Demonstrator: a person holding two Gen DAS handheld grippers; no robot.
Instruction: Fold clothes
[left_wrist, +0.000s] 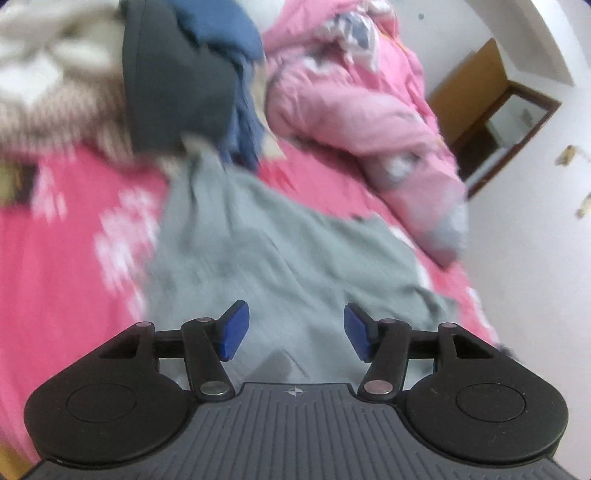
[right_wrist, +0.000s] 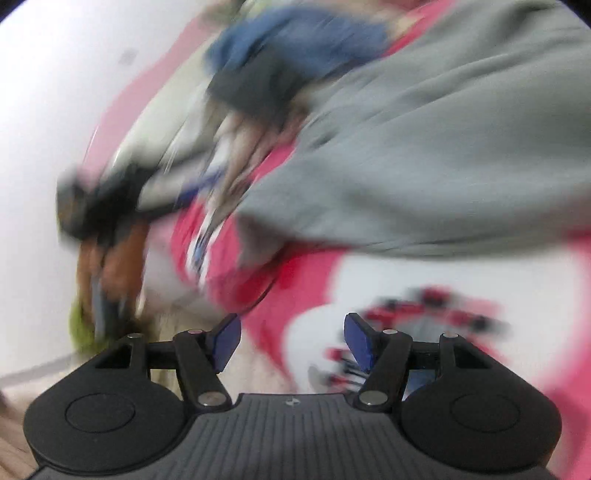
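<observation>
A grey garment (left_wrist: 280, 243) lies spread on the pink patterned bed sheet (left_wrist: 62, 258). My left gripper (left_wrist: 295, 330) is open and empty just above the garment's near part. The grey garment (right_wrist: 424, 158) fills the upper right of the blurred right wrist view. My right gripper (right_wrist: 291, 341) is open and empty over the bed sheet (right_wrist: 288, 280), short of the garment's edge.
A pile of clothes, dark grey (left_wrist: 173, 81), blue (left_wrist: 225, 29) and beige (left_wrist: 48, 62), sits at the far end of the bed. A pink quilt (left_wrist: 354, 99) lies bunched at the right by the white wall (left_wrist: 524, 258). A wooden door frame (left_wrist: 491, 110) stands beyond.
</observation>
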